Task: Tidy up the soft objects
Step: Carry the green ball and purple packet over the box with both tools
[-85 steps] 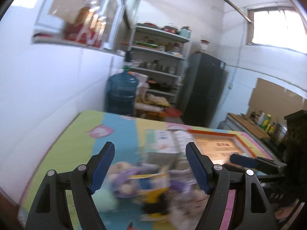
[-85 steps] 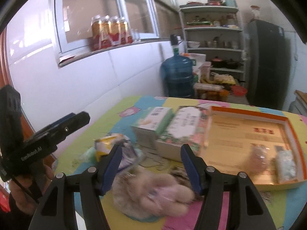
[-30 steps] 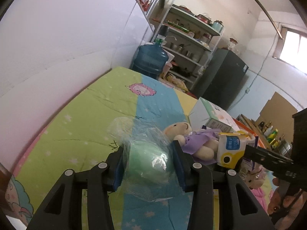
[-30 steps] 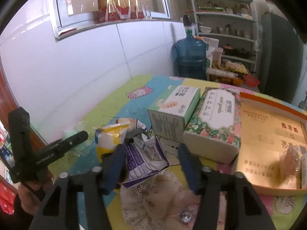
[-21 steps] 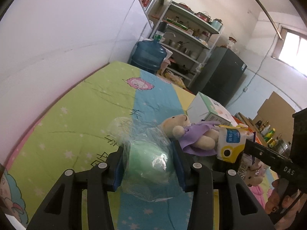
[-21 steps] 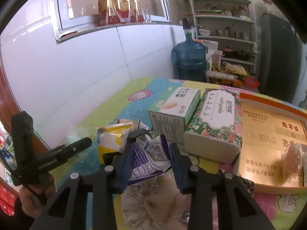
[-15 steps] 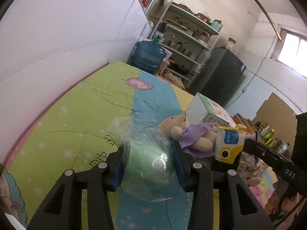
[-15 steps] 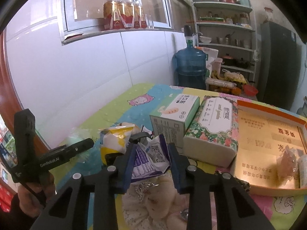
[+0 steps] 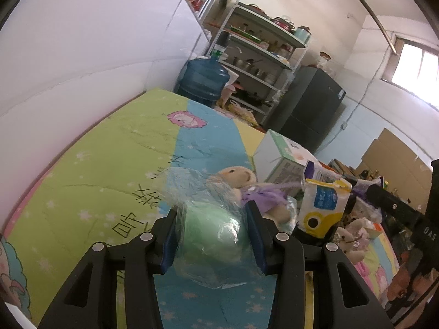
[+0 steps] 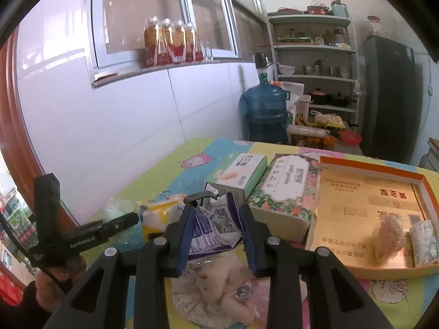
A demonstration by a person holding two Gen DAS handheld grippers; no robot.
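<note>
Green foam in a clear plastic bag (image 9: 211, 233) sat pinched in the left tool (image 9: 212, 240) above the desk (image 9: 90, 170). The right tool (image 10: 216, 235) gripped a purple-printed packet (image 10: 214, 227) beside the tissue boxes (image 10: 263, 186).

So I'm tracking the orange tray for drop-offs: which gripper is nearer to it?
Right. The right gripper, shut on the purple packet, sits just left of the orange tray. The left gripper, holding the green bagged item, is farther left.
</note>
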